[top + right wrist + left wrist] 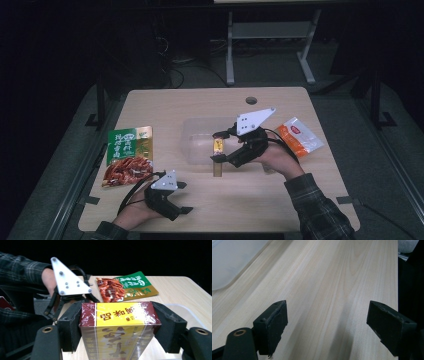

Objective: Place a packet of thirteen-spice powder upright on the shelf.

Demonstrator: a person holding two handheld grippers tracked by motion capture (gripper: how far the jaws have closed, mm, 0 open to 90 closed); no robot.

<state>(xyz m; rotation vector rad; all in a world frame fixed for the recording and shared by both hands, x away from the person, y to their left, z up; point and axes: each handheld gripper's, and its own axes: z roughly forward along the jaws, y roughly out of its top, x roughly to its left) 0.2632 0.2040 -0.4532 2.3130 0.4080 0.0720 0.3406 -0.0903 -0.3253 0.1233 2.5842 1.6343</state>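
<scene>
At the table's [280,195] left edge lies a green-and-red snack pouch [128,155]. Near it, low by the front edge, the left gripper [186,197] hovers with jaws released, nothing between them. At centre sits a clear plastic tub [200,137]. The right gripper [216,146] grasps a yellow-and-maroon box [218,157] above the tub's front rim, its long axis upright. The right gripper view shows its printed lettering. An orange-and-white sachet [299,136] lies far right.
</scene>
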